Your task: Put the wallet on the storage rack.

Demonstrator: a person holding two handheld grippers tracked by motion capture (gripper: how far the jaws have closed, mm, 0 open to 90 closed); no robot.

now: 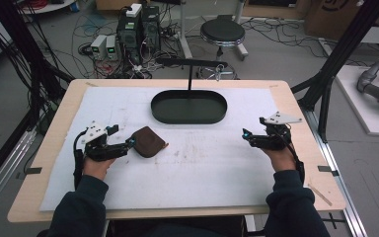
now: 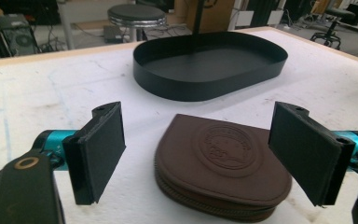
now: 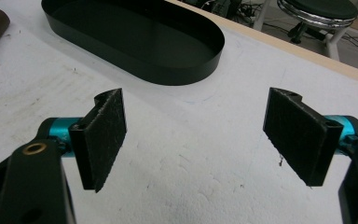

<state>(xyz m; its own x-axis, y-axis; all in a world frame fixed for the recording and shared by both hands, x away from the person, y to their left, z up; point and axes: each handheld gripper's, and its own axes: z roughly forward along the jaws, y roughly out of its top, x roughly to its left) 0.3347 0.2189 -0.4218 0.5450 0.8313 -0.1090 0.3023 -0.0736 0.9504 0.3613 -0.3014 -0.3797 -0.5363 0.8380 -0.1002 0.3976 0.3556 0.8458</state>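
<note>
Simply brown embossed zip pouch (image 2: 221,170), flat.

Grey floor w/ tangled cables (image 1: 103,27), PC towers (image 1: 139,27) far left, round black stool (image 1: 222,32) far centre.

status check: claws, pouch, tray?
Left claw open, straddling brown pouch. Right claw open, empty. Black tray empty, path unobstructed.
</note>
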